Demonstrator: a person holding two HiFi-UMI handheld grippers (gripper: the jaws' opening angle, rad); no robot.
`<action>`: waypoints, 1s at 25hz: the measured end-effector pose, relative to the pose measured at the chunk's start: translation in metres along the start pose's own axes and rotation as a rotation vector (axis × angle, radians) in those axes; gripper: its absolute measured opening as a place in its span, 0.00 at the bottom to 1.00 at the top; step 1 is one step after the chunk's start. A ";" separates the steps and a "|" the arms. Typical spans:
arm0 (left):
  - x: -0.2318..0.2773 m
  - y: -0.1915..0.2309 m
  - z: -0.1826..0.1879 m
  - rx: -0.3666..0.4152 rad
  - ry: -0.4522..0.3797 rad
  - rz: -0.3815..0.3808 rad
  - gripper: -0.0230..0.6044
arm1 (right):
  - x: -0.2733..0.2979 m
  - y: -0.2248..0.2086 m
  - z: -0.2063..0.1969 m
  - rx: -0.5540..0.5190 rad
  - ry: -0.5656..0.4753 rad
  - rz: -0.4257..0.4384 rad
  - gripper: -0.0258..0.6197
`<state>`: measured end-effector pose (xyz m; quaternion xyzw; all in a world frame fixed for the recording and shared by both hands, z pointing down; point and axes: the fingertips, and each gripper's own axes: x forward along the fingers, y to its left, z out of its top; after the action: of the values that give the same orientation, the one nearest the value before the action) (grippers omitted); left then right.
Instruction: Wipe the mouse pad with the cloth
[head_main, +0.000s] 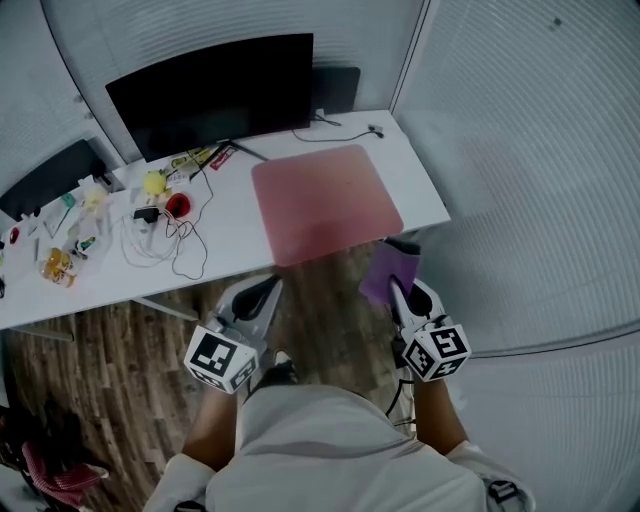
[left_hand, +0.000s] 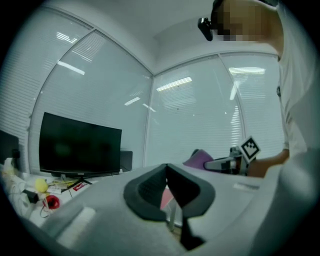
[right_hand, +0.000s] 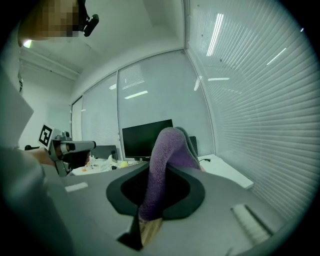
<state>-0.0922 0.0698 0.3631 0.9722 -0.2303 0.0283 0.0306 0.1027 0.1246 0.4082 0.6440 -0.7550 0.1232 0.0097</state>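
Observation:
A pink mouse pad lies flat on the right half of the white desk, close to its front edge. A purple cloth is pinched in my right gripper, which hangs over the floor just short of the desk's front edge, right of the pad's near corner. In the right gripper view the cloth stands up out of the shut jaws. My left gripper is also held in front of the desk, below the pad's left corner. Its jaws meet at the tips with nothing between them.
A black monitor stands at the back of the desk. Cables, a red object, a yellow ball and small clutter cover the desk's left half. Wooden floor lies below; glass walls with blinds enclose the corner.

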 end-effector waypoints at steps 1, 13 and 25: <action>-0.002 0.017 0.000 -0.010 -0.002 0.004 0.04 | 0.016 0.009 0.002 -0.010 0.007 0.012 0.12; -0.027 0.148 -0.029 -0.109 0.009 0.056 0.04 | 0.134 0.081 0.004 -0.110 0.099 0.096 0.12; 0.007 0.205 -0.020 -0.110 -0.006 0.136 0.04 | 0.223 0.060 0.025 -0.084 0.086 0.198 0.12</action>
<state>-0.1788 -0.1152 0.3935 0.9513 -0.2971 0.0149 0.0812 0.0101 -0.0884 0.4124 0.5592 -0.8184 0.1194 0.0568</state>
